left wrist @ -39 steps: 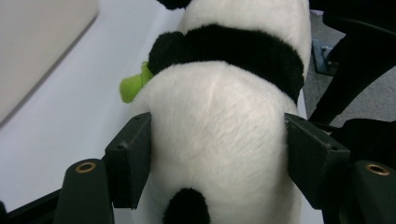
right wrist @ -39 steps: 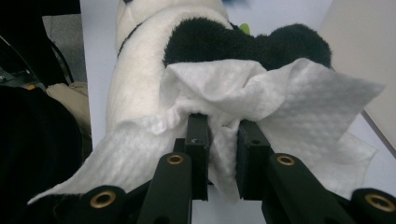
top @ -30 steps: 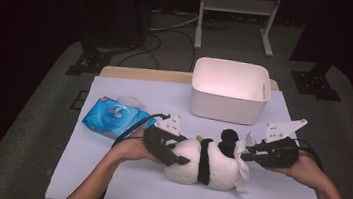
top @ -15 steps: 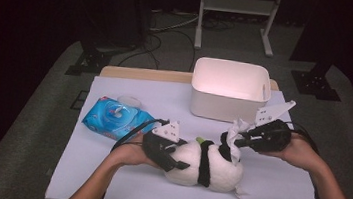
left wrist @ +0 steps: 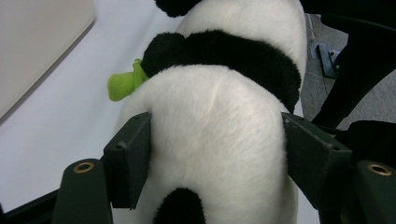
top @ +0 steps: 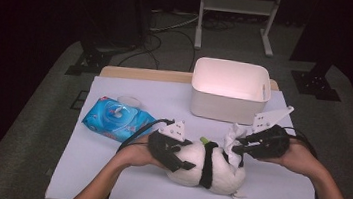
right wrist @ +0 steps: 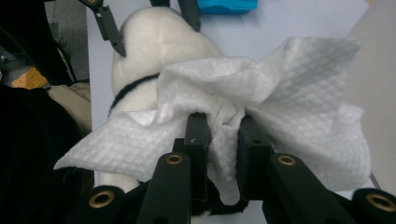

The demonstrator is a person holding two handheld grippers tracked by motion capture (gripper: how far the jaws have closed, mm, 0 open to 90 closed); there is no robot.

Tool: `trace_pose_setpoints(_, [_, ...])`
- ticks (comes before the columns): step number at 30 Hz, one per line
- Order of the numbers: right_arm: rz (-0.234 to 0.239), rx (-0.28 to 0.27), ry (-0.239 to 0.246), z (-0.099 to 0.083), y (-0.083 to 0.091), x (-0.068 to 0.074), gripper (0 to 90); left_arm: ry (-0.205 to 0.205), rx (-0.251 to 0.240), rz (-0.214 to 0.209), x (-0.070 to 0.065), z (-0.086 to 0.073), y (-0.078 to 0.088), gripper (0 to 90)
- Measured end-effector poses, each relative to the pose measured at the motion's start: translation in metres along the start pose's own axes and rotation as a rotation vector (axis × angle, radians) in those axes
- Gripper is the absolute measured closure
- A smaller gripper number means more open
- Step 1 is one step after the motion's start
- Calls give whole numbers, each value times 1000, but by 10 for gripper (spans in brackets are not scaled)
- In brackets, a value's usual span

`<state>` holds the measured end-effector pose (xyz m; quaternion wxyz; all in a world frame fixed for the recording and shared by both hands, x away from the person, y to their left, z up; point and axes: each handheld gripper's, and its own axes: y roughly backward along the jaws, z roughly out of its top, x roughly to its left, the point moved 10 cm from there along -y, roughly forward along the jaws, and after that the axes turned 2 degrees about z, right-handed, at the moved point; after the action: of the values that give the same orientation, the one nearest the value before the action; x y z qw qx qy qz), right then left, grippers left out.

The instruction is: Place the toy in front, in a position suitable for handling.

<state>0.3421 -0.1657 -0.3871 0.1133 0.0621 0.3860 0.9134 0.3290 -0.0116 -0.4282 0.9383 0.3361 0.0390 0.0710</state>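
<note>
A black-and-white plush panda (top: 207, 168) lies on its side on the white table (top: 106, 172). My left gripper (top: 177, 160) is shut on the panda's white rear end (left wrist: 215, 135), one jaw pressing each flank. A green piece (left wrist: 122, 84) sticks out beside the panda's black band. My right gripper (top: 239, 146) is shut on a crumpled white wipe (right wrist: 261, 98), pinched between its jaws just over the panda's head end (right wrist: 159, 42). The wipe (top: 234, 135) stands up between the panda and the bin.
A white rectangular bin (top: 230, 89) stands open at the back of the table. A blue pack of wet wipes (top: 114, 118) with a round lid lies at the left. Black cables trail from both grippers. The floor beyond is dark, with a metal stand.
My right gripper has moved left and up from the table's right side to the panda's head end, carrying the white wipe. The left gripper and the panda have stayed in place.
</note>
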Motion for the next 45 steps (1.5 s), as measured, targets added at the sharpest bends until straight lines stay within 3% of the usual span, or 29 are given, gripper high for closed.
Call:
trace_pose_setpoints(3, [9,11,28,5,-5,5,763,3,0,-1,1,-1,1,293])
trace_pose_setpoints(6, [5,21,25,4,-4,7,763,14,-15,-4,1,-2,2,294])
trace_pose_setpoints(17, [-11,52,31,-12,9,18,760,17,-9,1,1,1,0,294])
trace_pose_setpoints(24, [37,49,82,9,-9,28,758,5,7,8,1,5,-1,293])
trace_pose_setpoints(27, [43,77,103,13,-19,30,758,1,17,11,2,3,-1,288])
trace_pose_setpoints(32, [38,82,81,8,-20,27,760,-8,5,5,2,3,3,254])
trace_pose_setpoints(45, [16,48,25,-15,-1,22,760,0,8,-5,2,6,11,129])
